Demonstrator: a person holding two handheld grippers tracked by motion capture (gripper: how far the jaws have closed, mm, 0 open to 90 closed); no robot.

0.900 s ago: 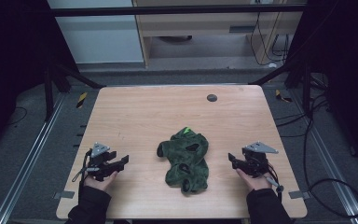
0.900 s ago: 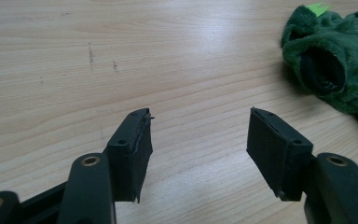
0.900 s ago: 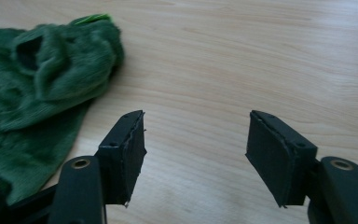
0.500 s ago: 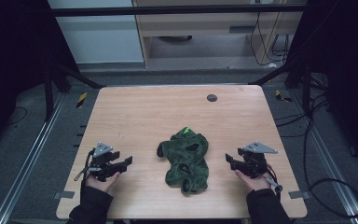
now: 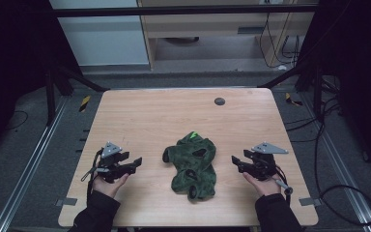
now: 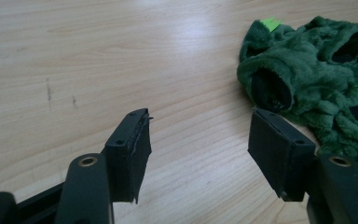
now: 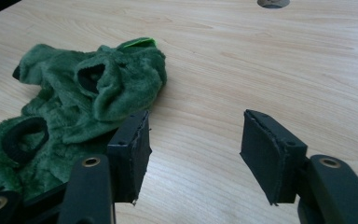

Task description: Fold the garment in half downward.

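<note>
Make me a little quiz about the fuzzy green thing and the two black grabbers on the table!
1. True or false: the left gripper is squeezing the green fleece garment.
2. What small thing sticks out at the garment's far end? A) bright green tag B) red button C) zipper
3. Fill in: the garment lies ___ the two grippers.

Key:
1. False; both it and the right gripper are open, holding nothing.
2. A, the bright green tag.
3. Between.
</note>
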